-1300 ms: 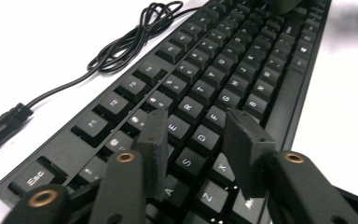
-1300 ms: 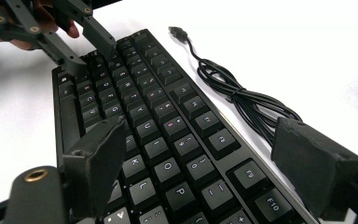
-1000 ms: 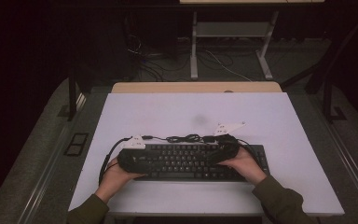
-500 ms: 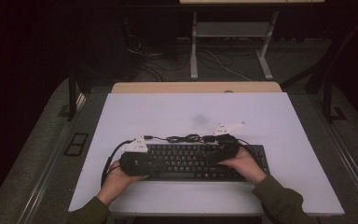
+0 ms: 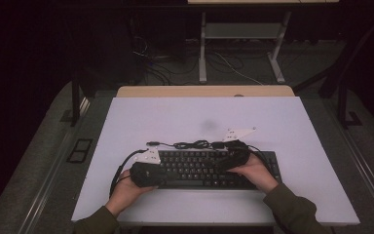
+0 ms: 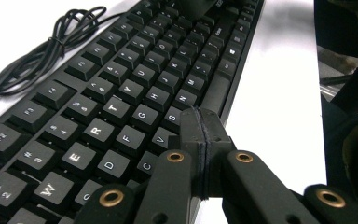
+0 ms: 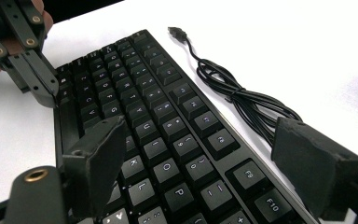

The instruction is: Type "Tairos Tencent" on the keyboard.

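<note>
A black keyboard (image 5: 199, 168) lies on the white table (image 5: 199, 117), its bundled cable (image 5: 190, 145) just behind it. My left gripper (image 6: 200, 126) hovers over the keys near the space bar at the keyboard's left part (image 5: 161, 174). Its jaws have just been closing and now meet with nothing between them. My right gripper (image 7: 205, 158) stands open over the right part of the keyboard (image 5: 222, 163). One jaw is at the keyboard's near edge, the other past its far edge by the cable (image 7: 242, 100). The right gripper view also shows the left gripper (image 7: 44, 91).
The cable's USB plug (image 7: 175, 31) lies loose on the table behind the keyboard. A tan board (image 5: 204, 91) borders the table's far edge. Dark floor with wires and a stand's legs (image 5: 238, 53) lies beyond.
My left hand has shifted slightly toward the table's near edge. The right hand and the keyboard have stayed where they were.
</note>
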A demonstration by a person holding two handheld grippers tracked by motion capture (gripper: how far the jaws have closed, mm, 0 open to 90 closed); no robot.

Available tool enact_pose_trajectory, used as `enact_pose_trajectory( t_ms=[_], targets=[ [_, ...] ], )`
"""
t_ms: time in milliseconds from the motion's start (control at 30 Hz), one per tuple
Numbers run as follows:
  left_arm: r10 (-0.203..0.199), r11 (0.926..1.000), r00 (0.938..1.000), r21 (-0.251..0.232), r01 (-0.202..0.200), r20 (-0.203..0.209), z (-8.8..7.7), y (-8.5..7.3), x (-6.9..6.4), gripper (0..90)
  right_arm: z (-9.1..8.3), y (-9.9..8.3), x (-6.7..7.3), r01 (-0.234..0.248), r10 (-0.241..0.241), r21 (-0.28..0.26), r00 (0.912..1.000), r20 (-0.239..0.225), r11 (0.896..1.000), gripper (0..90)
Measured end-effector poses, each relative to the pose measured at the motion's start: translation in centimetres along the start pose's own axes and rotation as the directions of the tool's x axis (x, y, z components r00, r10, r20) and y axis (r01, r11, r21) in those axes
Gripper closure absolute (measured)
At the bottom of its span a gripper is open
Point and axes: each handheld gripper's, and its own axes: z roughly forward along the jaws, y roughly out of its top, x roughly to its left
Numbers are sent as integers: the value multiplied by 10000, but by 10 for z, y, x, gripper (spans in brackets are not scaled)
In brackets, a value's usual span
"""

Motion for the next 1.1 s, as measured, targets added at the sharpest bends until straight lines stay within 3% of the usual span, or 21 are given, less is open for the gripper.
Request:
enact_pose_trajectory(
  t_ms=[333, 1100],
  targets=[
    [97, 9987, 10000, 496, -97, -5, 8, -3, 1, 895, 2, 0, 0, -21, 21, 49, 10000, -21, 10000, 176],
    [79, 9977, 10000, 666, -78, -23, 13, -6, 2, 895, 1, 0, 0, -20, 20, 12, 10000, -5, 10000, 176]
  ],
)
